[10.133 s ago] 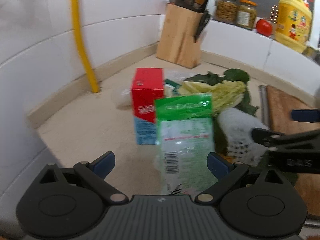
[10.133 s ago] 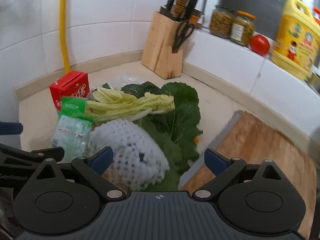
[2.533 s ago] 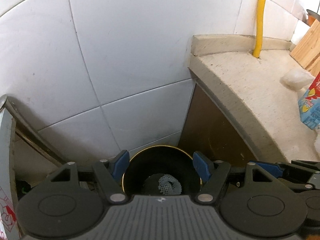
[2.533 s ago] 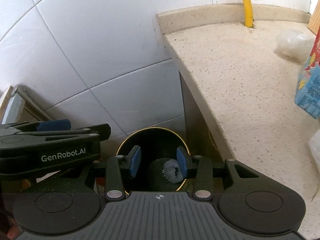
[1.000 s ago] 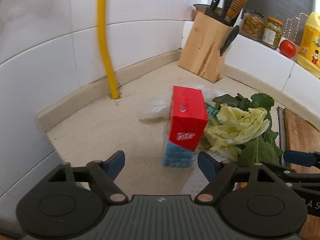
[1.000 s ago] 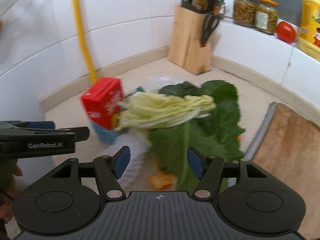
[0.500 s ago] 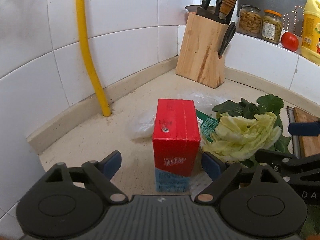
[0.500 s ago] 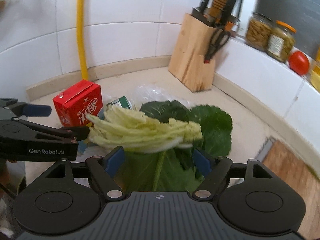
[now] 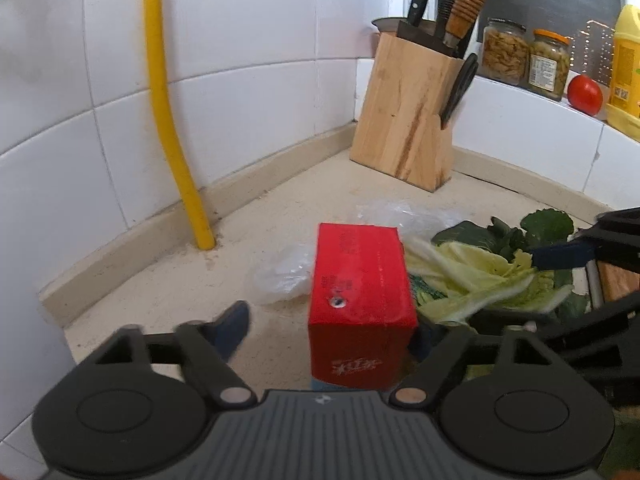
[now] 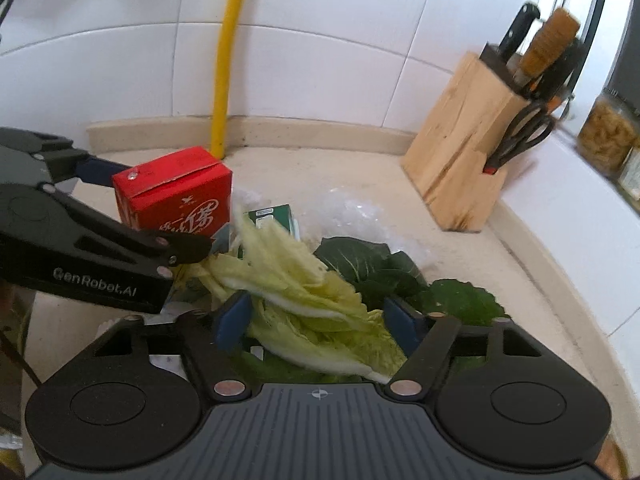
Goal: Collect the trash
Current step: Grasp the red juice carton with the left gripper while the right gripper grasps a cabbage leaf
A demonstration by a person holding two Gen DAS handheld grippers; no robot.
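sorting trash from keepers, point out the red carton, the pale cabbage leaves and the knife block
red carton [image 9: 360, 280], left wrist view, on its top face
pale cabbage leaves [image 10: 304, 300], right wrist view, mid leaf between the tongs
knife block [image 9: 408, 120], left wrist view, on its wooden front face

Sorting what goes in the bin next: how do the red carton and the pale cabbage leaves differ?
The red carton is a rigid box standing upright; the pale cabbage leaves are limp, ragged, lying in a heap. The carton rests on the counter; the cabbage lies over dark green leaves. Each sits between a gripper's open jaws.
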